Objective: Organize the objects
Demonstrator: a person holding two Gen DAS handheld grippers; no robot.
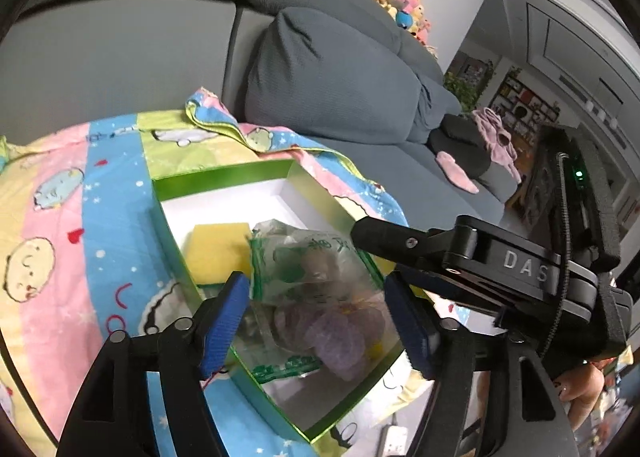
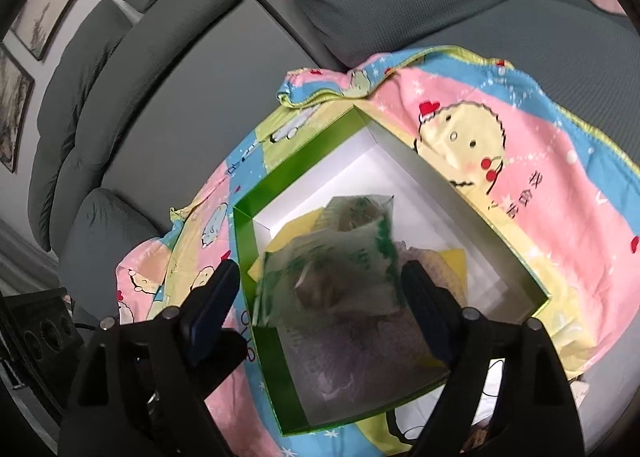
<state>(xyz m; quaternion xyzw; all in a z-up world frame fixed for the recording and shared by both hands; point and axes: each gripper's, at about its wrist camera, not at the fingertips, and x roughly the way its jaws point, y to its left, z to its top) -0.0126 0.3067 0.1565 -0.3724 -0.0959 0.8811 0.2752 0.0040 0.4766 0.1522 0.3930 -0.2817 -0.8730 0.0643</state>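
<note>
In green box (image 1: 224,181), bag (image 1: 316,297) lengthwise

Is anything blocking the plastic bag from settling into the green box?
Nothing visible does. The plastic bag already lies inside the open green box, partly on a yellow sponge, with both tools open beside it.

In the green box (image 2: 246,233), the plastic bag (image 2: 340,257) is motion-blurred, its print unreadable. It hides most of the yellow sponge (image 1: 218,253) beneath. The box's near corner is covered by gripper fingers (image 1: 224,317).
</note>
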